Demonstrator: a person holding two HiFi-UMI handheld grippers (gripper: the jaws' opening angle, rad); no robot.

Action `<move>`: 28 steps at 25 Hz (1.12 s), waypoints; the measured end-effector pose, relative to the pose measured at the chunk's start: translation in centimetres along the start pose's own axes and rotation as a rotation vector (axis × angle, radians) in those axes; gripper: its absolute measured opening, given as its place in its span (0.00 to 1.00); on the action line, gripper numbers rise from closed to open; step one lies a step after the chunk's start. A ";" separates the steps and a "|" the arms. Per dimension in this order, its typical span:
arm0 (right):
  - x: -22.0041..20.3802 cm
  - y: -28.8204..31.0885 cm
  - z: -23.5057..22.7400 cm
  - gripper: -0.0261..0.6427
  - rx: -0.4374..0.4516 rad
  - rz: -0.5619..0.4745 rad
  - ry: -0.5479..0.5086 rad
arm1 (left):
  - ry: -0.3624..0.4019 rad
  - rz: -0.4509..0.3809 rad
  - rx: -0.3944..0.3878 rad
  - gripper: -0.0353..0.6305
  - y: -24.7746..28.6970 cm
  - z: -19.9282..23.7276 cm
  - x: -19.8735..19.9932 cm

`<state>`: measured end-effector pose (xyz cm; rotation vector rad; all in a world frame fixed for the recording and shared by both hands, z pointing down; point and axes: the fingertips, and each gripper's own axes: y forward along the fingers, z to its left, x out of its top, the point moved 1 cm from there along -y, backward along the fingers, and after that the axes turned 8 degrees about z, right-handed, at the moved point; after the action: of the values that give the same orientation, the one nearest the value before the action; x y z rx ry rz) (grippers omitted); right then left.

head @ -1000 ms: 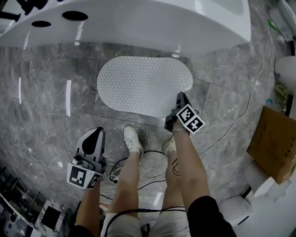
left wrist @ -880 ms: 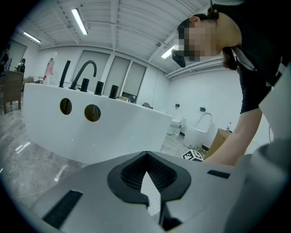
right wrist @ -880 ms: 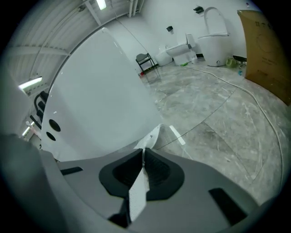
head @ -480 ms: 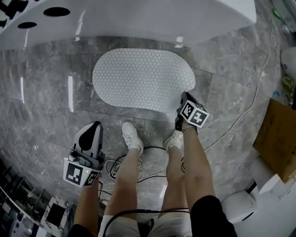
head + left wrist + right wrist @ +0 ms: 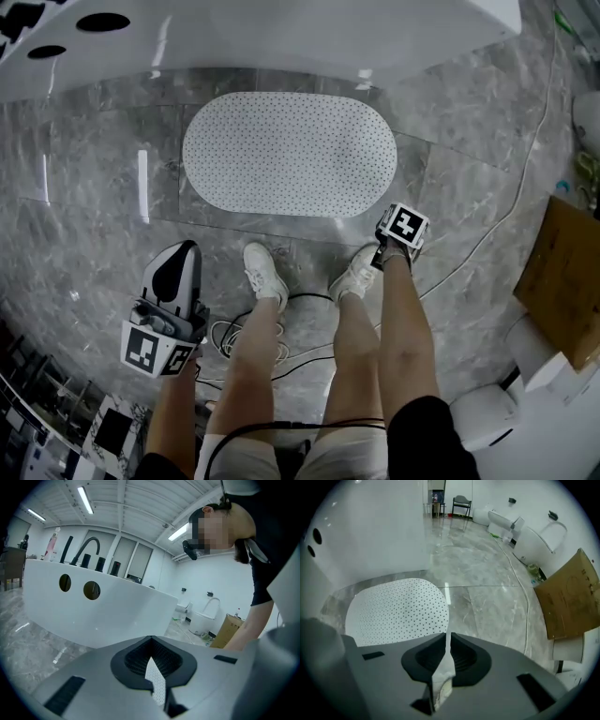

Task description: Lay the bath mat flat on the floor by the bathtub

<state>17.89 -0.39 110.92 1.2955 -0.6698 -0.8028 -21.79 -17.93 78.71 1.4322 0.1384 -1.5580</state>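
The white dotted oval bath mat [image 5: 289, 155] lies flat on the grey marble floor, right beside the white bathtub [image 5: 281, 37]. In the right gripper view the mat [image 5: 396, 611] spreads out ahead and to the left, apart from the jaws. My right gripper [image 5: 396, 234] hovers just off the mat's near right edge, shut with nothing in it. My left gripper [image 5: 176, 272] hangs over bare floor to the near left of the mat, also shut and empty. A strip of mat [image 5: 154, 679] shows through the slit between its jaws, with the tub [image 5: 93, 611] beyond.
The person's two legs and white shoes [image 5: 265, 274] stand just short of the mat, with black cables [image 5: 234, 337] looped on the floor behind them. A thin cord [image 5: 511, 202] runs across the floor on the right. A cardboard box [image 5: 562, 272] and white fixtures [image 5: 497, 412] stand at the right.
My right gripper has drawn back from the mat's near right edge toward the person's foot. The mat's right end now lies smooth and flat. The left gripper has hardly moved.
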 end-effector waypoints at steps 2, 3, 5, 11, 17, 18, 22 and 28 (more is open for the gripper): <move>1.1 -0.7 -0.7 0.11 0.040 -0.091 -0.011 | -0.005 -0.005 0.008 0.07 0.1 -0.1 0.1; 1.9 -1.3 -0.4 0.11 0.104 -0.151 -0.010 | -0.010 -0.007 0.012 0.07 0.2 -0.3 0.1; 3.4 -3.0 0.7 0.11 0.271 -0.271 -0.011 | -0.020 -0.002 0.017 0.07 0.5 -0.7 -0.2; 6.3 -9.8 4.9 0.08 0.546 -0.437 -0.180 | -0.042 0.005 0.043 0.07 0.7 -1.6 0.4; 5.8 -19.6 7.6 0.08 0.768 -0.546 -0.285 | -0.122 -0.077 0.151 0.07 -1.1 -2.5 4.0; 5.7 -21.4 8.0 0.08 0.790 -0.566 -0.316 | -0.138 -0.093 0.172 0.07 -1.5 -2.8 4.6; 6.0 -28.1 9.0 0.08 0.836 -0.643 -0.446 | -0.137 -0.122 0.199 0.07 -3.0 -4.4 7.3; 6.6 -37.7 9.5 0.08 0.917 -0.735 -0.526 | -0.109 -0.164 0.199 0.07 -5.8 -6.2 12.2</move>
<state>8.71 -14.31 75.18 2.2576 -1.0616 -1.5685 -19.35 -17.74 64.02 1.5158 0.0363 -1.8222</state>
